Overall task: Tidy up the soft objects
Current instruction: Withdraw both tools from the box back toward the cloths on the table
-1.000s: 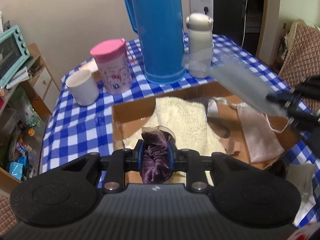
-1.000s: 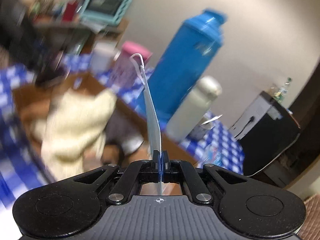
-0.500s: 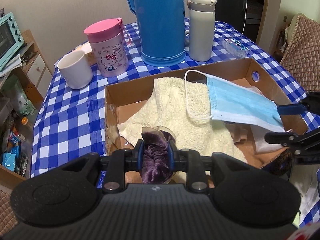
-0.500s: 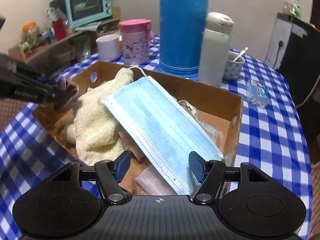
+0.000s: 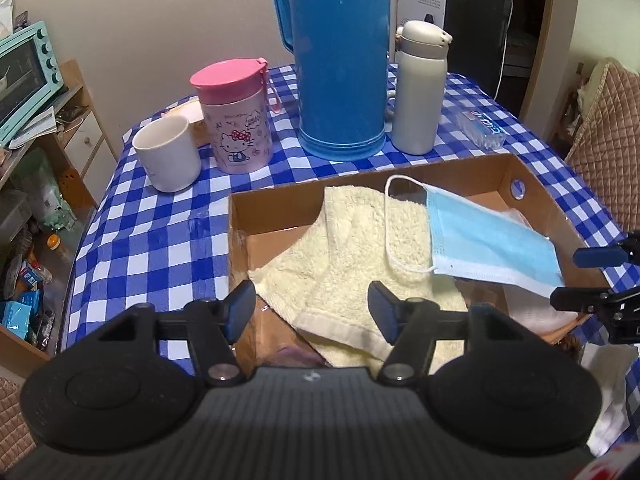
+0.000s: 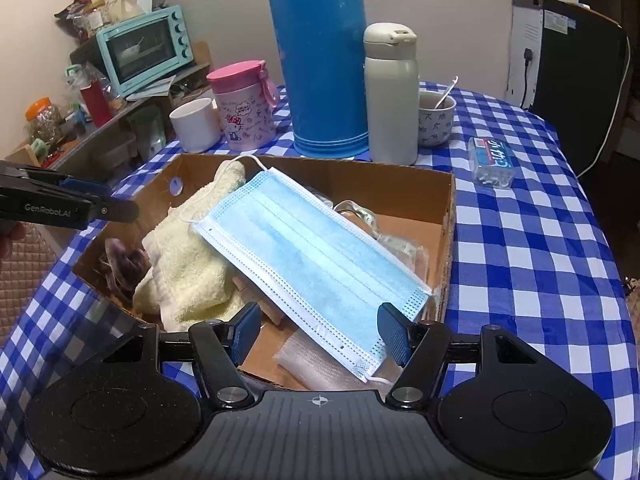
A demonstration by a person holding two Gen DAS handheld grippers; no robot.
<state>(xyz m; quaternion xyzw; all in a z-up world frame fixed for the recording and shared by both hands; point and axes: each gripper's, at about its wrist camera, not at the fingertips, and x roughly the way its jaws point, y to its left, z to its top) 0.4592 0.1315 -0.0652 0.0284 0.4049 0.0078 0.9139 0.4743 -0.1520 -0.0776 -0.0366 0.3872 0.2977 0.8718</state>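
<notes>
A cardboard box (image 5: 532, 184) on the checked table holds a cream towel (image 5: 360, 248) with a blue face mask (image 5: 488, 248) lying across it. A purple cloth (image 6: 124, 260) rests in the box corner beside the towel; in the left wrist view only its edge (image 5: 294, 356) shows under the gripper body. My left gripper (image 5: 312, 308) hovers over that corner, jaws opening, nothing between them. My right gripper (image 6: 320, 328) stands open at the box's other side. The mask's (image 6: 312, 256) near end lies between its pads, untouched.
Behind the box stand a tall blue thermos (image 5: 340, 60), a white bottle (image 5: 420, 88), a pink lidded cup (image 5: 236, 116) and a white mug (image 5: 168, 156). A bowl with a spoon (image 6: 436, 116) and a small clear pack (image 6: 492, 156) sit at the right. Clear plastic bags (image 6: 320, 364) lie under the mask.
My left gripper let go of the purple cloth, which dropped into the box corner. My right gripper rolled level, opened and released the mask onto the towel.
</notes>
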